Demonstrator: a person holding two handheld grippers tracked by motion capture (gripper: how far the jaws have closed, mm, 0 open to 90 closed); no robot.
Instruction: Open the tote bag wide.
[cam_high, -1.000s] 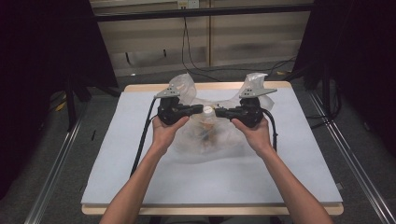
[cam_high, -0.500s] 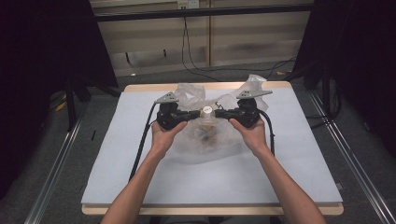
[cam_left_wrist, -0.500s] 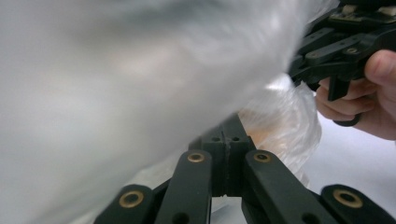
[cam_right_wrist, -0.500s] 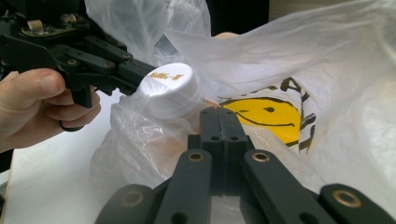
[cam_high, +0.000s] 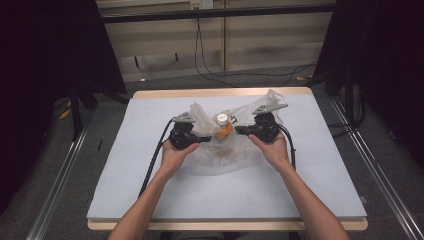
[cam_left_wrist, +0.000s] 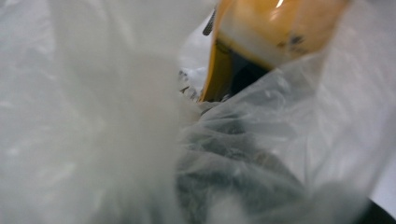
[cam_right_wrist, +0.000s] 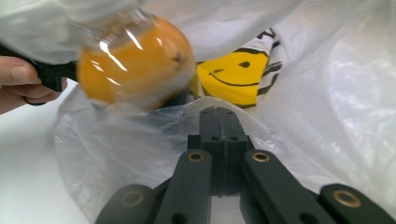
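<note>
Table (cam_high: 150, 200) with pale grey top and wood edge, centre frame. Grey floor (cam_high: 60, 175) around it. Black curtains (cam_high: 45, 60) upper left and upper right. Beige wall panels (cam_high: 270, 40) at top, black cables (cam_high: 210, 65) hanging down. Metal rails (cam_high: 55, 200) on floor both sides.

A: In the left gripper view the clear plastic bag (cam_left_wrist: 93, 116) lies right over the lens, a white blur across the left half; the gripper's jaws are hidden behind the film.

B: And the orange bottle (cam_left_wrist: 271, 32) at the upper right?

A: Cut off by the top edge, its dark print too smeared to read.

B: The right gripper view?

A: The bottle (cam_right_wrist: 135, 65) is blurred at the upper left, its top hidden in the film. The yellow smiley print (cam_right_wrist: 233, 77) at centre is partly covered by it, and folds hide its right side. A hand (cam_right_wrist: 18, 81) is cut off by the left edge.
</note>
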